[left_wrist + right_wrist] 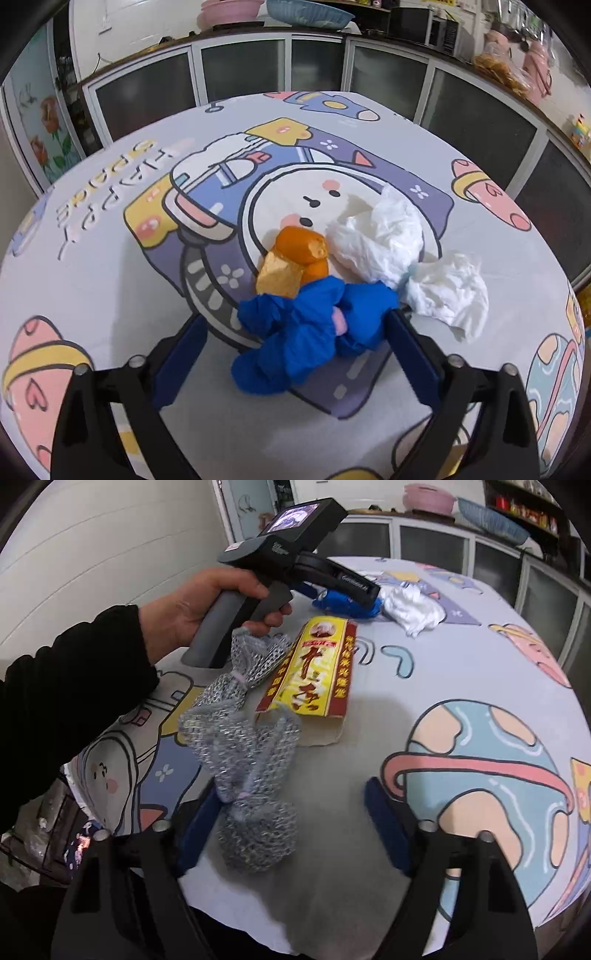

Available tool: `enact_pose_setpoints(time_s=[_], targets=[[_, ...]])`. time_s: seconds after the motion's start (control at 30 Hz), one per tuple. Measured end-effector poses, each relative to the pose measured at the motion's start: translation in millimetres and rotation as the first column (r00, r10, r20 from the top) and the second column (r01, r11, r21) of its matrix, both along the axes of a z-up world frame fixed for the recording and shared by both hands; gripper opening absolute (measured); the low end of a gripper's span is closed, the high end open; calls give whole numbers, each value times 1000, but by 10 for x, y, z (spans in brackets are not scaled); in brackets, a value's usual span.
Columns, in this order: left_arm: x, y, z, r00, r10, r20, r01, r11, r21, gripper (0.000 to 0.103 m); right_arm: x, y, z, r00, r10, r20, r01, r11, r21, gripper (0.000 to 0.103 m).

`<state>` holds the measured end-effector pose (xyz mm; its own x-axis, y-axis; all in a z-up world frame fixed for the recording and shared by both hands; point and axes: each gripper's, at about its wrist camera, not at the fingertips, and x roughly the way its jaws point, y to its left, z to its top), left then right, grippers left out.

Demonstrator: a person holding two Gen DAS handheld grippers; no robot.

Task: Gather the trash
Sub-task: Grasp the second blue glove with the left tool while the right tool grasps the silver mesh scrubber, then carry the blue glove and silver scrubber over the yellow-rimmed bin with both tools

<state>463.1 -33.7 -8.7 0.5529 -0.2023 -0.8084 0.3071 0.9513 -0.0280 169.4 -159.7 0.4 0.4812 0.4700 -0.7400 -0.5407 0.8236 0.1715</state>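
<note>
In the left wrist view my left gripper (pixel 295 319) is open around a crumpled blue glove (pixel 306 332) on the table. An orange peel (pixel 295 260) lies just beyond the glove. Crumpled white tissues (pixel 399 254) lie to the right of it. In the right wrist view my right gripper (pixel 291 794) is open. A grey foam net sleeve (pixel 247 760) lies between its fingers, against the left one. A yellow and red flattened box (pixel 314 668) lies beyond it. The left gripper (pixel 343 590) shows at the far side, over the blue glove (pixel 340 603) and near the tissues (pixel 410 609).
The table wears a cartoon space-print cloth (pixel 110 258). Cabinets with dark glass doors (pixel 240 70) stand behind the table. Basins (pixel 306 13) sit on the counter above them. A person's hand and black sleeve (pixel 74 683) hold the left gripper.
</note>
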Motion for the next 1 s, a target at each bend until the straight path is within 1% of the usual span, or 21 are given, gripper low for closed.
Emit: enact_pose_setpoints(time_s=[0.03, 0.07, 0.1, 0.13, 0.17, 0.2, 0.3, 0.43, 0.6, 0.83, 1.0], targets=[[17, 11, -30, 1000, 0, -16, 0, 1000, -12, 61, -10, 7, 8, 1000, 9, 3, -9, 1000, 3, 57], [23, 22, -45, 1000, 3, -25, -4, 1000, -22, 50, -21, 14, 25, 1000, 18, 4, -18, 1000, 9, 41], [24, 38, -49, 1000, 12, -23, -13, 1000, -28, 42, -32, 18, 43, 999, 32, -6, -32, 999, 22, 30], [12, 54, -47, 1000, 13, -18, -14, 999, -35, 33, -36, 25, 53, 999, 36, -11, -35, 999, 29, 28], [8, 61, -46, 1000, 7, -24, -8, 999, -42, 27, -52, 35, 64, 999, 40, -11, -40, 999, 29, 22], [-4, 74, -37, 1000, 8, -24, -9, 999, -46, 23, -63, 45, 74, 999, 48, -10, -47, 998, 30, 19], [-91, 137, 26, 1000, 11, -16, -12, 998, -63, 20, -90, 19, 114, 999, 43, -14, -42, 997, 71, 15], [-269, 265, 130, 1000, 6, -12, -8, 995, -98, 19, -115, -44, 179, 998, 40, -38, -35, 991, 129, 14], [-566, 467, 262, 1000, 8, -9, -9, 989, -150, 19, -203, -100, 320, 999, 28, -22, -24, 985, 172, 14], [-1015, 763, 406, 1000, 11, 14, -8, 985, -173, 19, -339, -160, 493, 1000, 3, 15, -5, 981, 196, 14], [-1211, 932, 392, 1000, 4, 5, -3, 984, -180, 20, -425, -191, 543, 1000, -7, 19, 3, 978, 207, 14]])
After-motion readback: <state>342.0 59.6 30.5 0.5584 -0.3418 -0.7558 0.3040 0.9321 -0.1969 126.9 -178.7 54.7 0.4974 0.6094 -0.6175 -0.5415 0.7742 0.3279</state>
